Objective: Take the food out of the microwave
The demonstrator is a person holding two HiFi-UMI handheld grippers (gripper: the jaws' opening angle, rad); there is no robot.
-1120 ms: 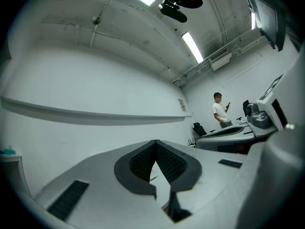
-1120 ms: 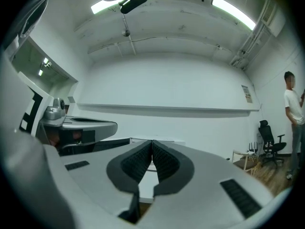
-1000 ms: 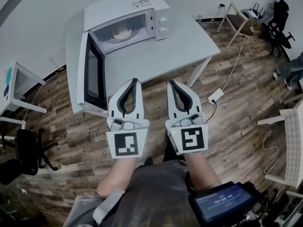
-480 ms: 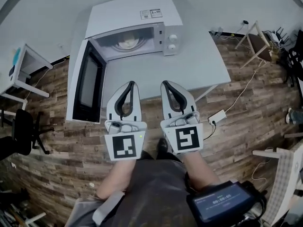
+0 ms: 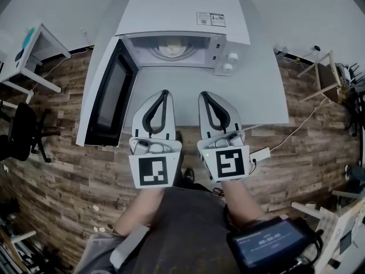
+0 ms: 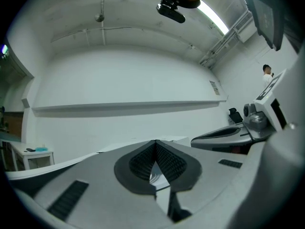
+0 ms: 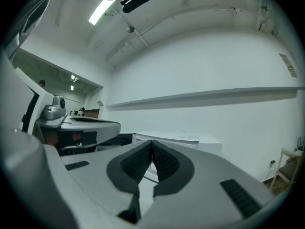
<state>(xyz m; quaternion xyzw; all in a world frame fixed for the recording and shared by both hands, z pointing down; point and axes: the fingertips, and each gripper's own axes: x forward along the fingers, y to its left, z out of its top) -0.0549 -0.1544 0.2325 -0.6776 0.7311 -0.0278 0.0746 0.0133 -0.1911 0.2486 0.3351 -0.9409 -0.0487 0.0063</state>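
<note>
The left hand-held gripper [image 5: 165, 93] and right hand-held gripper [image 5: 203, 95], both shut and empty, had swung round to face the open microwave [image 5: 182, 13]. The food [image 5: 169, 49] lay inside at 12 o'clock, not yet reached.

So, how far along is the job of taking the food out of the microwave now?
Done: the microwave door stands open. In hand: nothing; the left gripper and the right gripper are both shut and empty, pointing at the microwave, not yet inside. Left: reach in, grasp the pale food dish inside, bring it out.
</note>
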